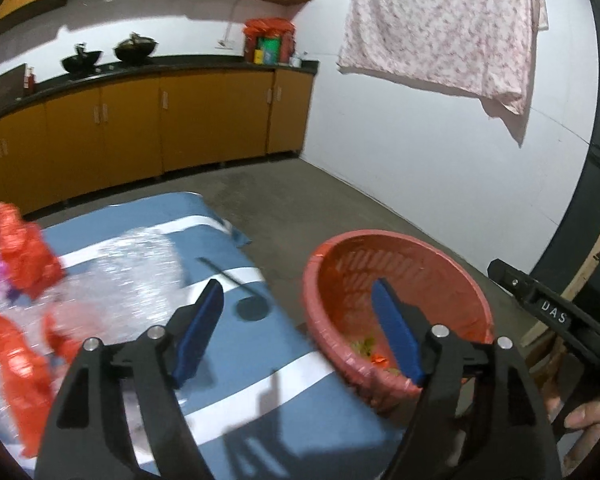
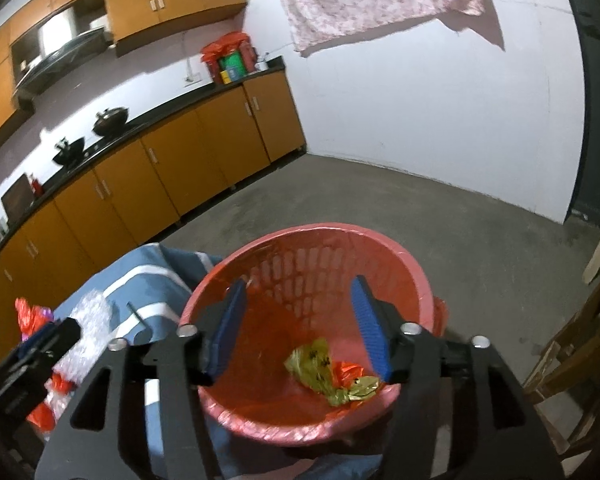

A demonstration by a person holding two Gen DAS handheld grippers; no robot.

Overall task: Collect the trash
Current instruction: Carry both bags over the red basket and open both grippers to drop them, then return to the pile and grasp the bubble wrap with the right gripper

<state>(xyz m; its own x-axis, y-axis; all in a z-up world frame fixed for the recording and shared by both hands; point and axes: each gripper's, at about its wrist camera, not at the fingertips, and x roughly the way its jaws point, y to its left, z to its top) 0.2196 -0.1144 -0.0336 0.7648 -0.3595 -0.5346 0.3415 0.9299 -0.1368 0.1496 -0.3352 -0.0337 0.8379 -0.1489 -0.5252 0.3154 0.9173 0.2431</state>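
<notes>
A red slatted waste basket (image 1: 400, 272) lined with a red bag stands at the right edge of a table with a blue, white-striped cloth (image 1: 228, 360). In the right wrist view the basket (image 2: 320, 256) holds a yellow-green wrapper (image 2: 320, 368) and a red scrap (image 2: 346, 372). My right gripper (image 2: 300, 320) is open and empty above the basket's mouth. My left gripper (image 1: 296, 328) is open and empty over the cloth, just left of the basket. Red plastic bags (image 1: 20, 256) and a clear bubble wrap sheet (image 1: 132, 276) lie on the cloth to the left.
Orange kitchen cabinets (image 1: 140, 120) with a dark counter and two woks (image 1: 136, 46) run along the back. A pink floral sheet (image 1: 440, 20) hangs on the white wall. Grey concrete floor (image 2: 440, 216) lies beyond. Wooden furniture (image 2: 572, 352) stands at the right.
</notes>
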